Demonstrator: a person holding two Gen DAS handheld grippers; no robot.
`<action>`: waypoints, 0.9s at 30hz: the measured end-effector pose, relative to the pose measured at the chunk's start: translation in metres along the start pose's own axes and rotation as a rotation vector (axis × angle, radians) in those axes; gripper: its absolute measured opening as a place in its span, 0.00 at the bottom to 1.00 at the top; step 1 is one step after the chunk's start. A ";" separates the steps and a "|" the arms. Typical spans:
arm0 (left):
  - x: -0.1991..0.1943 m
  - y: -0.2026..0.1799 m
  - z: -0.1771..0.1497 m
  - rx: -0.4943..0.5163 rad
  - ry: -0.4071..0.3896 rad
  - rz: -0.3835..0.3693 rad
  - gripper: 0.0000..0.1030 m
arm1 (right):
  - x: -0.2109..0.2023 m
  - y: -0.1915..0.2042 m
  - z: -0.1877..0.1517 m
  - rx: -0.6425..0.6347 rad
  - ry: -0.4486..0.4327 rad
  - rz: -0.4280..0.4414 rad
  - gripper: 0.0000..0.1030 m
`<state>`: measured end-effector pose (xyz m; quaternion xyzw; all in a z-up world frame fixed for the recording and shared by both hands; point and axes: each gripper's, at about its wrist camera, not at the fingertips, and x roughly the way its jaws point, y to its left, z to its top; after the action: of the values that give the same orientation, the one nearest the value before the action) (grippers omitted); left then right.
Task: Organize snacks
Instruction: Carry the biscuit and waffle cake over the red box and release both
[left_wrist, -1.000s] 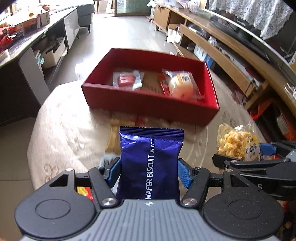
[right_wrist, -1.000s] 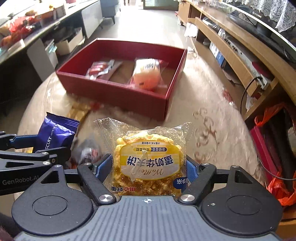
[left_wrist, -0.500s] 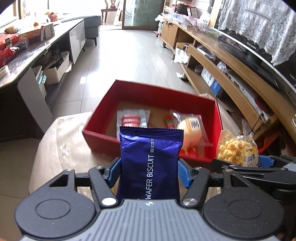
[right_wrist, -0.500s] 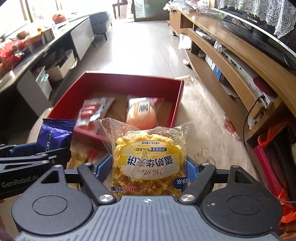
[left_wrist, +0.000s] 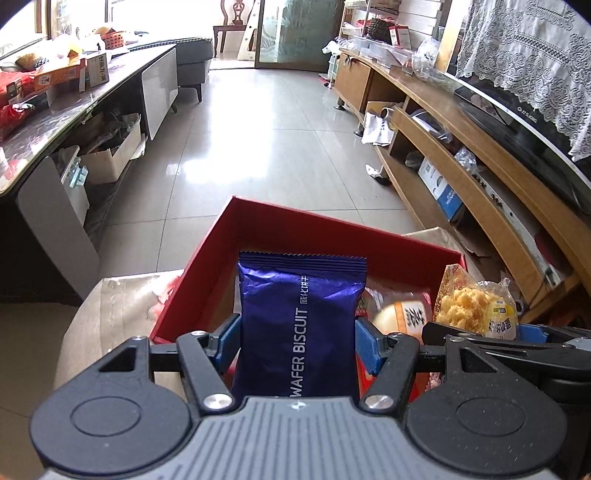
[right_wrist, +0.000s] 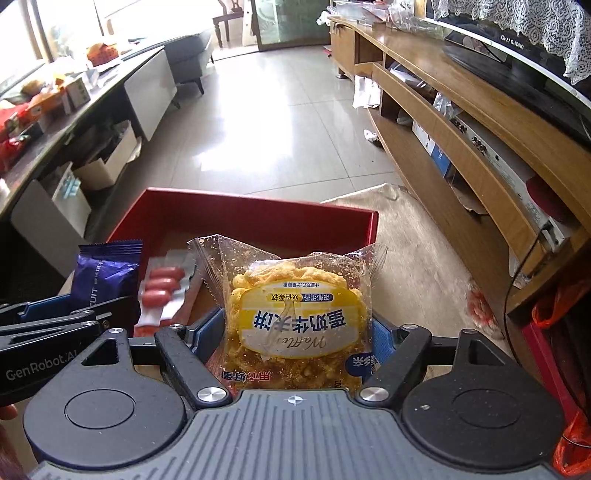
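My left gripper (left_wrist: 297, 334) is shut on a blue wafer biscuit packet (left_wrist: 301, 321), held upright over the near part of the red box (left_wrist: 207, 258). Beside it, my right gripper (right_wrist: 295, 338) is shut on a clear bag of yellow egg pastry (right_wrist: 295, 310), also over the red box (right_wrist: 258, 212). Inside the box lie a pack of small red sausages (right_wrist: 162, 286) and an orange-white wrapped cake (left_wrist: 402, 314). The egg pastry bag (left_wrist: 476, 304) shows at the right of the left wrist view, and the blue packet (right_wrist: 103, 275) at the left of the right wrist view.
The box rests on a beige patterned cloth (right_wrist: 417, 251) over a round table. A long wooden TV shelf (left_wrist: 480, 173) runs along the right. A dark counter (left_wrist: 55, 122) with boxes stands at the left. Tiled floor (left_wrist: 258, 129) lies beyond the table.
Both grippers have moved forward together with their packets, from over the bare cloth to above the red box. The box now sits close under them.
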<state>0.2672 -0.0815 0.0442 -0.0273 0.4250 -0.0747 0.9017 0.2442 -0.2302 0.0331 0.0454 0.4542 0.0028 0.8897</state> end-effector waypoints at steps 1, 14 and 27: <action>0.005 0.000 0.002 0.002 -0.001 0.004 0.58 | 0.004 0.000 0.002 0.002 0.000 -0.003 0.81; 0.053 0.006 0.011 -0.014 0.027 0.032 0.58 | 0.043 0.001 0.012 0.000 0.005 -0.023 0.80; 0.077 0.018 0.016 -0.068 0.057 0.018 0.58 | 0.057 0.007 0.018 -0.024 -0.037 -0.051 0.81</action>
<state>0.3294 -0.0759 -0.0062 -0.0518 0.4531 -0.0529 0.8884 0.2924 -0.2224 -0.0019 0.0231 0.4385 -0.0155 0.8983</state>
